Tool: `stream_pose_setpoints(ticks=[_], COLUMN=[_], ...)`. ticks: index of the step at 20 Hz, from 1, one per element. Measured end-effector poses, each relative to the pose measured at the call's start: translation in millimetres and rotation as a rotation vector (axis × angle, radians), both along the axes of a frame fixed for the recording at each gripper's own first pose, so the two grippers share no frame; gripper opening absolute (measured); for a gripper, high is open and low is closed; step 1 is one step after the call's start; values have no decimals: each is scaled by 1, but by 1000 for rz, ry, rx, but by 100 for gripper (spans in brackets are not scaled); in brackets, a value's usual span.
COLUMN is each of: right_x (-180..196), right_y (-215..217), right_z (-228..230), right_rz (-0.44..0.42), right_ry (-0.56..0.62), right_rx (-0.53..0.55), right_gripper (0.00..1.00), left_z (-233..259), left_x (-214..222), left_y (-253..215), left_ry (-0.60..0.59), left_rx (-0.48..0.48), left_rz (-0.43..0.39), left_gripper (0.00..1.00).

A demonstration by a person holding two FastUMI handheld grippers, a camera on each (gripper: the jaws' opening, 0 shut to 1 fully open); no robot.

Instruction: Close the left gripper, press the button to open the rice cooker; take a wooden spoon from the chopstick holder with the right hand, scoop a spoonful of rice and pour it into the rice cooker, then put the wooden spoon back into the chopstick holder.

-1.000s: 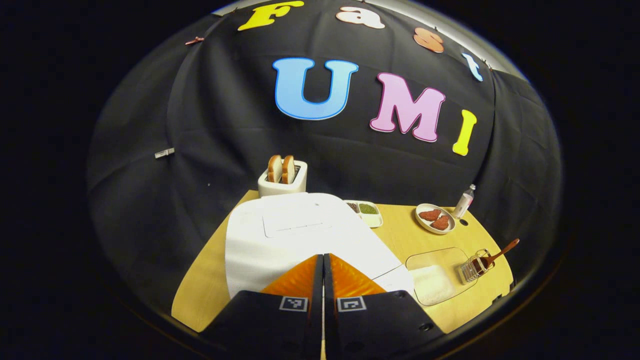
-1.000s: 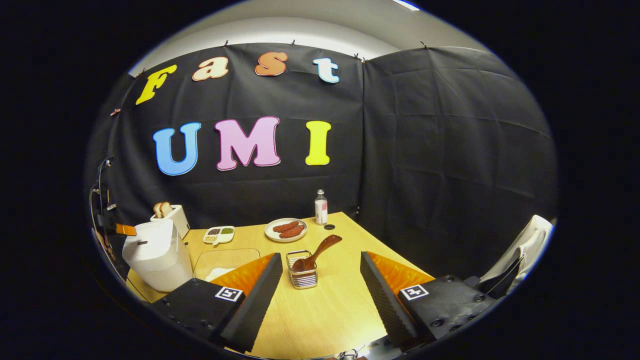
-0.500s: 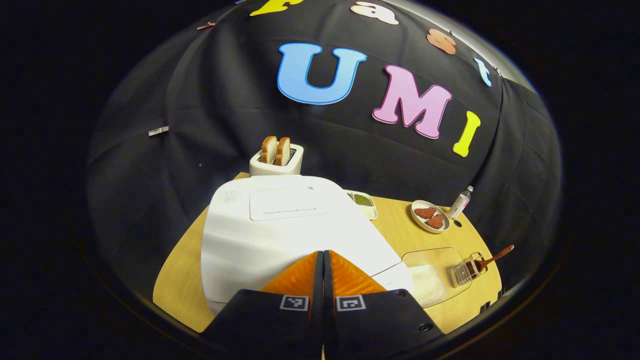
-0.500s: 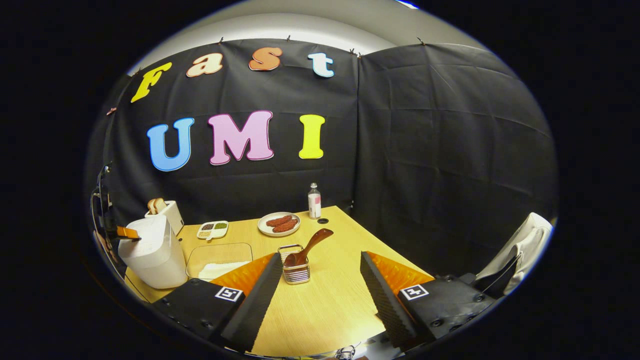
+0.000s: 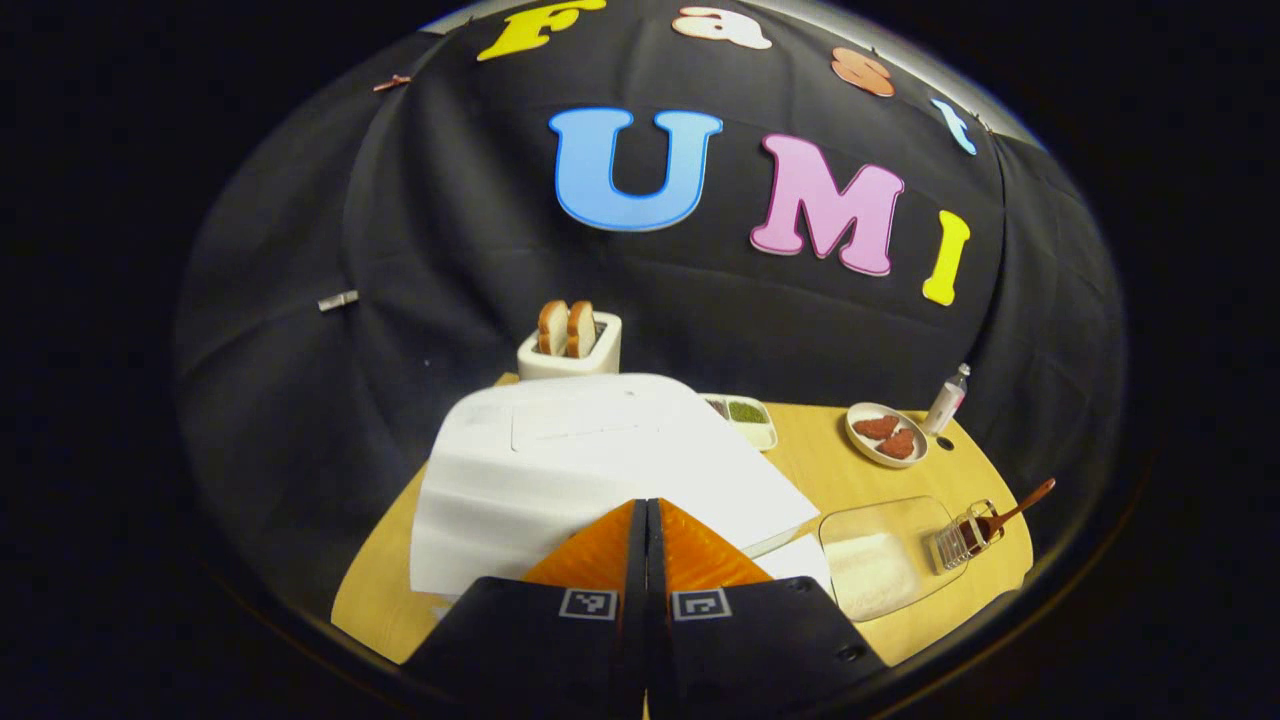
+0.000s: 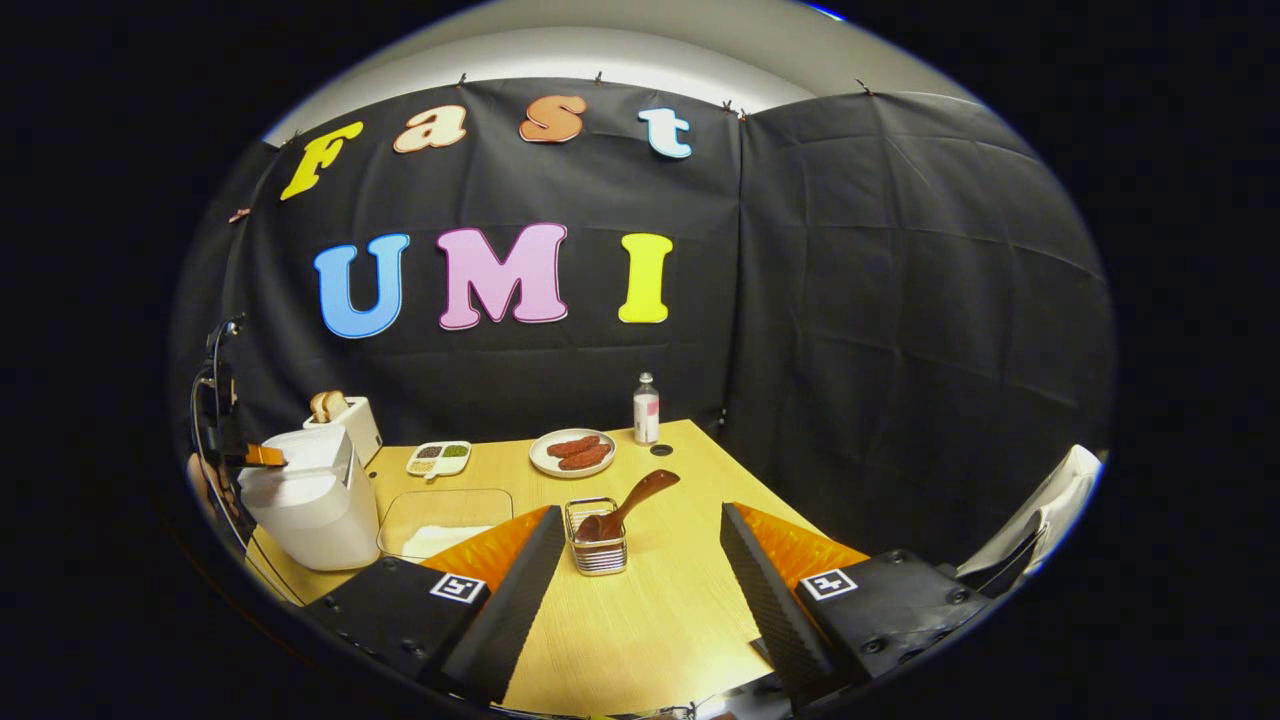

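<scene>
Cooker (image 5: pixel 600 470) white, at left end of tabletop (image 5: pixel 830 470), lid just lifted, gap showing at front edge. Left tool (image 5: pixel 646 515) closed, fingers pressed together, tips over cooker's front. Right tool (image 6: pixel 635 555) wide open above near tabletop, nothing between fingers. Holder (image 6: pixel 597 550) just beyond its left finger, spoon (image 6: pixel 625 505) standing in it, handle tilted right. Clear rice tray (image 6: pixel 440 520) between cooker and holder. Toaster (image 5: pixel 568 345) behind cooker, plate (image 6: pixel 572 453) and bottle (image 6: pixel 646 408) at far edge.
</scene>
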State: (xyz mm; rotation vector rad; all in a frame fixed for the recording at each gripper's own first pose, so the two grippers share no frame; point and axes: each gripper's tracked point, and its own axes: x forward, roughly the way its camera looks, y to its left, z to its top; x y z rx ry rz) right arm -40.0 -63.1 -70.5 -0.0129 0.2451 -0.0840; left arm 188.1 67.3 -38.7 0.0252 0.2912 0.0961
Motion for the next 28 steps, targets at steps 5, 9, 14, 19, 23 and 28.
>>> stream_pose_setpoints(ticks=[5,9,14,19,23,28], right_x=[32,64,98,125,144,176], right_y=[-7,-14,-18,-23,-21,-7], right_z=[-7,-17,-51,-103,-139,-181], right_rz=[47,96,144,174,196,212], right_ry=[20,25,85,193,243,295], right_rx=[44,63,153,266,334,404], right_gripper=[98,98,98,98,98,99], left_z=[96,101,62,37,28,7], left_x=[-26,-57,-99,-119,-122,-124], left_y=[-18,-40,-65,-105,-122,-151], left_ry=[-252,-273,-208,-150,-136,-77], left_rx=[74,22,13,-10,4,26], left_rz=[83,96,157,173,236,262], left_gripper=[6,7,10,38,96,96])
